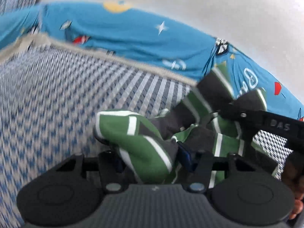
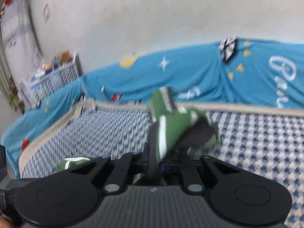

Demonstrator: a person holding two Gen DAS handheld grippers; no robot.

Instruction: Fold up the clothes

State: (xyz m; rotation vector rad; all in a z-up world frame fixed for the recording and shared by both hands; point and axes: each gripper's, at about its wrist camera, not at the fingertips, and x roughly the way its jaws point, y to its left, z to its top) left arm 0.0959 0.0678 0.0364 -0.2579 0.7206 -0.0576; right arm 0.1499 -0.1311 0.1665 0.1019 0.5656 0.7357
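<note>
Both tools, left tool point(image 1: 152, 159) and right tool point(image 2: 154, 164), pinch the green garment point(image 1: 144, 144) (blurred).

Bunched garment point(image 1: 144, 142) on the woven mat point(image 1: 66, 98), gathered between both grippers. Behind the mat, a printed sheet point(image 2: 190, 76) along the wall point(image 2: 152, 19). Far left, in the corner, a small lattice shelf point(image 2: 57, 77).

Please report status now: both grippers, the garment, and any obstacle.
Left gripper and right gripper: both shut on green striped garment. Garment bunched, lifted over checkered mat. Blue sheet behind; no obstacle seen.
</note>
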